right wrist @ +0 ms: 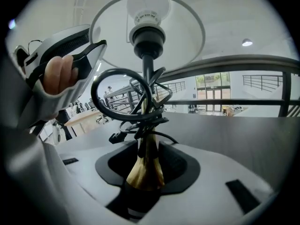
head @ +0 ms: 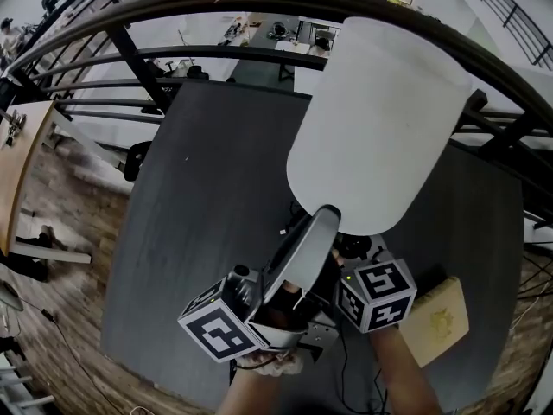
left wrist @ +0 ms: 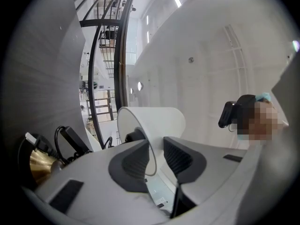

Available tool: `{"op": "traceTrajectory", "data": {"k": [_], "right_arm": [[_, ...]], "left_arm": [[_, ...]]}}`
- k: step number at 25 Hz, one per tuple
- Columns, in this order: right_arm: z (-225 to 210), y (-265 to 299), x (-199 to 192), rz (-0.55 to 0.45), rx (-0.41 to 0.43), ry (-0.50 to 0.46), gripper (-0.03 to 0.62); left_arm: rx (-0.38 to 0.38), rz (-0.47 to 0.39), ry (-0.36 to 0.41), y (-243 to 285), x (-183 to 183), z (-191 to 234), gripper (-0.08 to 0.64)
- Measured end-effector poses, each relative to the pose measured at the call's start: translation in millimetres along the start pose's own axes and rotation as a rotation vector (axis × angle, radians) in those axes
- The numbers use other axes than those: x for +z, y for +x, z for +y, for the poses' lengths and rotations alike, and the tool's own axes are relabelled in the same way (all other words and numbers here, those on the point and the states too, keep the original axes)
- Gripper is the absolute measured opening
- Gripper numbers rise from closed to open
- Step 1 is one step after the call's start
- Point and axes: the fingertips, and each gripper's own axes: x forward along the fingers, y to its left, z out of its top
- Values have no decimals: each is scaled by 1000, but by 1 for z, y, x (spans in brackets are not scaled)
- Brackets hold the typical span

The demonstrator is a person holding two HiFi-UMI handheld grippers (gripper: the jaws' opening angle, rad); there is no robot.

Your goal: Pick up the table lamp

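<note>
The table lamp has a white shade (head: 380,119), a brass stem (right wrist: 146,172) and a black cord (right wrist: 123,93) looped round the stem. It stands tilted over the dark grey table (head: 216,188). My left gripper (left wrist: 154,159) reaches up to the shade's lower rim (left wrist: 151,146). The rim runs between its jaws, with a gap showing beside it. In the head view its white finger (head: 313,236) touches the shade's underside. My right gripper (right wrist: 147,165) sits low at the lamp's foot. The brass stem rises between its jaws, with dark gaps on both sides. The lamp's base is hidden.
A curved black railing (head: 173,15) runs round the table's far side, with a lower floor beyond it. A tan flat box (head: 441,318) lies on the table at the right. Wooden flooring (head: 69,232) shows at the left.
</note>
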Motion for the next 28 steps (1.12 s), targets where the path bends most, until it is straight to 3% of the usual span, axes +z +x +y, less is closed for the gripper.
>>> {"op": "traceTrajectory", "data": {"k": [12,28], "right_arm": [[0,15,0,50,53,-12,170],[2,12,5,-20,29,-8,161]], "left_arm": [[-11,3,-22,-4,1,3,109],[-61,-3,-10,-10,-1,-2,104]]}}
